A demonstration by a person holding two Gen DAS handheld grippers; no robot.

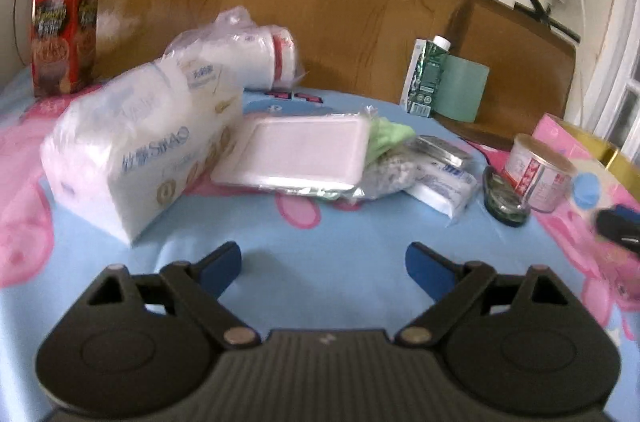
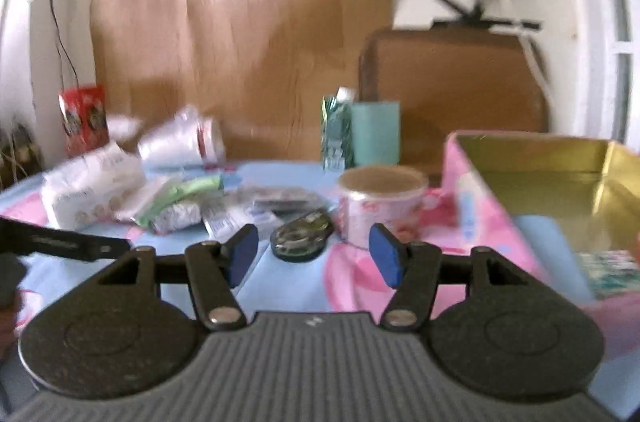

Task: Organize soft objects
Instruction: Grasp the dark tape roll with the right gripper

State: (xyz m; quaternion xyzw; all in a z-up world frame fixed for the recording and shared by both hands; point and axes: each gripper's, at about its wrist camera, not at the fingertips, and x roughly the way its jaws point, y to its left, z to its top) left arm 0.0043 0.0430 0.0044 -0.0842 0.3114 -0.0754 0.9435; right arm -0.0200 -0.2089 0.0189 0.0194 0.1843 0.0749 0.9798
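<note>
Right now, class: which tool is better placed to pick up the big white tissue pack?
Probably the left tool: open, empty, with the tissue pack close ahead. The right tool faces the tin cup; there the pack sits far left.

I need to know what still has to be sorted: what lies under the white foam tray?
The white foam tray leans on the tissue pack and overlaps a clear plastic bag holding green cloth. What lies beneath its middle is covered.

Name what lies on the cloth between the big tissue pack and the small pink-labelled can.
In the left wrist view, between the tissue pack and the can: a white foam tray, a green cloth, small wrapped packets, and a dark glass dish.
</note>
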